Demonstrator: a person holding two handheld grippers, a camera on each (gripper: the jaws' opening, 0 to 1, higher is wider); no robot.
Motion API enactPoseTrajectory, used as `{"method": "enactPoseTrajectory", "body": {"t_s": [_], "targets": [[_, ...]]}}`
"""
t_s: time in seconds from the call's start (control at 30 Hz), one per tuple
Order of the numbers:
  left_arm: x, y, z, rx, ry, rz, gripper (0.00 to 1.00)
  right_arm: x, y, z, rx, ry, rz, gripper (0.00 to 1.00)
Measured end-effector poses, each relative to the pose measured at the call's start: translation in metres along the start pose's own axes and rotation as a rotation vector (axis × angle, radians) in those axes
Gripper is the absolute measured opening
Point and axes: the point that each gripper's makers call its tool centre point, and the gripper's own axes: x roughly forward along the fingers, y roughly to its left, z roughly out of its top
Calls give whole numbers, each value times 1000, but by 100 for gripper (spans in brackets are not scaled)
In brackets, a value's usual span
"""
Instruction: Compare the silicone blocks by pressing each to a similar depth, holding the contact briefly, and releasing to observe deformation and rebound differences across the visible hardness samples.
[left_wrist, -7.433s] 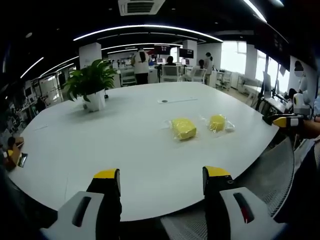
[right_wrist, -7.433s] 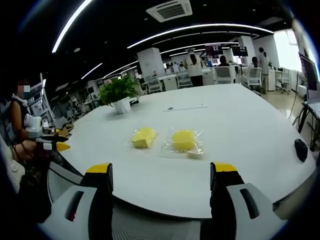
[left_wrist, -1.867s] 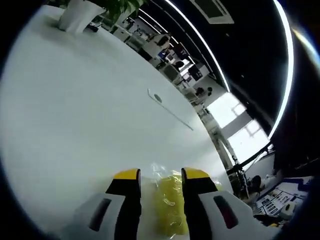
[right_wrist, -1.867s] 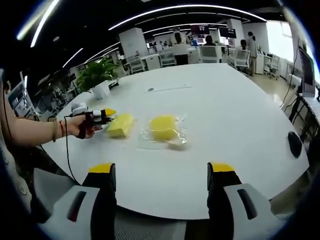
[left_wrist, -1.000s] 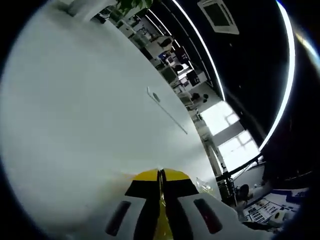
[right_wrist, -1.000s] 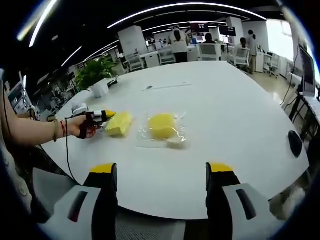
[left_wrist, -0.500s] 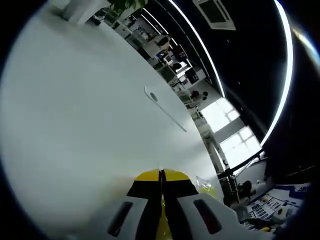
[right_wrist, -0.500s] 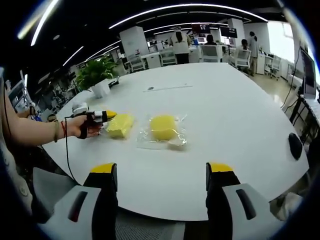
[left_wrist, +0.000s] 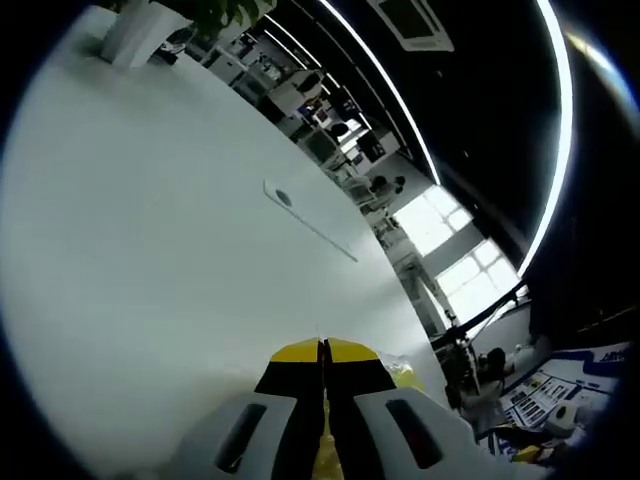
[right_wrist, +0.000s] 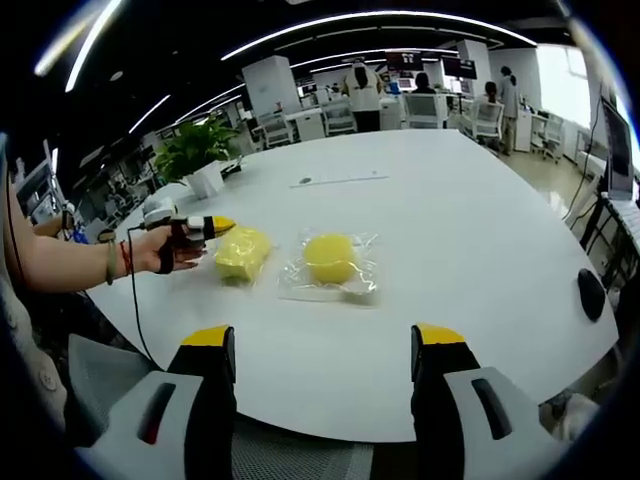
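Note:
A yellow silicone block (right_wrist: 243, 252) lies on the white table (right_wrist: 450, 220), with a rounder yellow block in a clear bag (right_wrist: 331, 258) to its right. A person's hand (right_wrist: 160, 250) holds my left gripper (right_wrist: 216, 227) with its shut yellow tips against the first block's left end. In the left gripper view, the left gripper (left_wrist: 322, 349) has its jaws pressed together, a yellow sliver of block (left_wrist: 324, 452) shows low between them, and the bagged block (left_wrist: 403, 376) peeks out to the right. My right gripper (right_wrist: 322, 342) hangs open over the near table edge, well short of both blocks.
A potted plant (right_wrist: 195, 150) stands at the table's far left. A black mouse (right_wrist: 592, 295) lies near the right edge. A mesh chair back (right_wrist: 90, 390) sits under the right gripper's left jaw. A thin strip (left_wrist: 305, 218) lies mid-table. People and desks are far behind.
The left jaws closed from open around the block about two seconds ago and have stayed shut. Both views shifted slightly with the hands. The right gripper stays open.

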Motion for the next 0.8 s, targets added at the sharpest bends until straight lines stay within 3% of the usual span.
{"method": "enactPoseTrajectory", "body": {"t_s": [0.17,0.8], "targets": [[-5,-12,1,15,4,-9,0,-1,2,1,-2,-12,7,67],[-26,-70,4,248,38,-71,0,-11,14,6,-10,-62,36,66]]}}
